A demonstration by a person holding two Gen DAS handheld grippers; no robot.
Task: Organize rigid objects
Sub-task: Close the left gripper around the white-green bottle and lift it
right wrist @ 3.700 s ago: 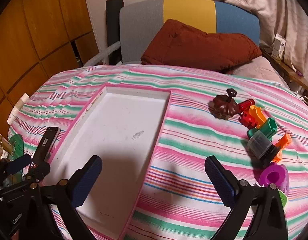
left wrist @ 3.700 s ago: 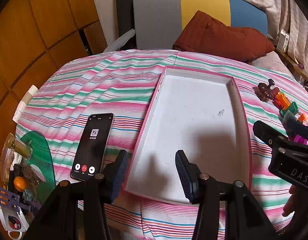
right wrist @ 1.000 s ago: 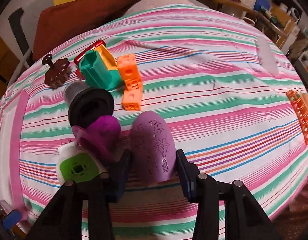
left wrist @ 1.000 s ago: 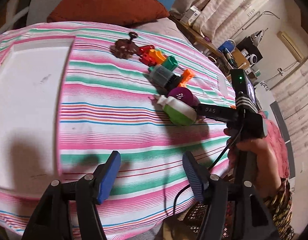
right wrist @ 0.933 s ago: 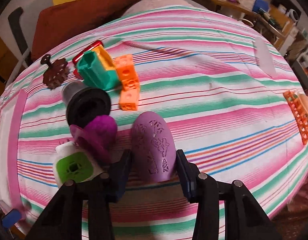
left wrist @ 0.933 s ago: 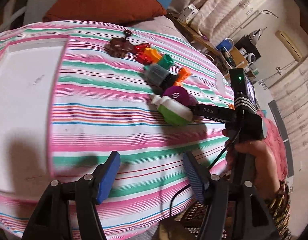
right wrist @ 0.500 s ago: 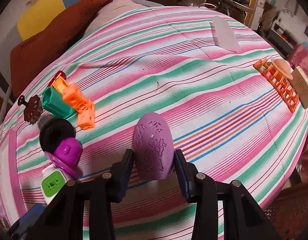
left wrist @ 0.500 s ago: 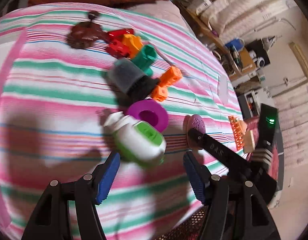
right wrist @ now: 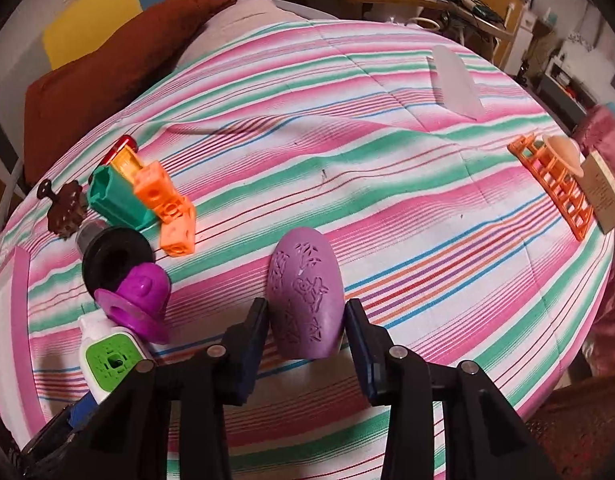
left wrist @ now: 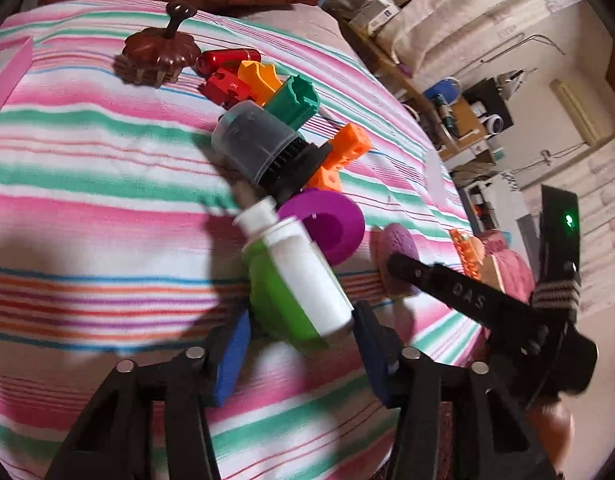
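Observation:
A white bottle with a green side (left wrist: 295, 280) lies on the striped bedspread between the pads of my left gripper (left wrist: 301, 346). The jaws are closing, and the blue pads sit close at its sides without a clear press. The bottle (right wrist: 107, 356) also shows at the lower left of the right wrist view. There, my right gripper (right wrist: 305, 332) has a purple embossed egg shape (right wrist: 305, 292) between its pads. Its jaws are still closing, with both pads against the egg's sides. From the left wrist view, the right gripper's black finger (left wrist: 447, 288) lies across the egg (left wrist: 397, 240).
Beside the bottle are a purple funnel (left wrist: 327, 224), a grey-and-black cylinder (left wrist: 259, 148), orange cubes (left wrist: 343, 156), a green block (left wrist: 297, 100), red pieces (left wrist: 227, 60) and a brown stamp (left wrist: 157, 54). An orange rack (right wrist: 555, 184) lies at the bed's right edge. The pink tray rim (left wrist: 11, 68) is far left.
My left gripper came down over the white and green bottle and its jaws narrowed around it. The right gripper drew the purple egg away from the funnel, rolling slightly.

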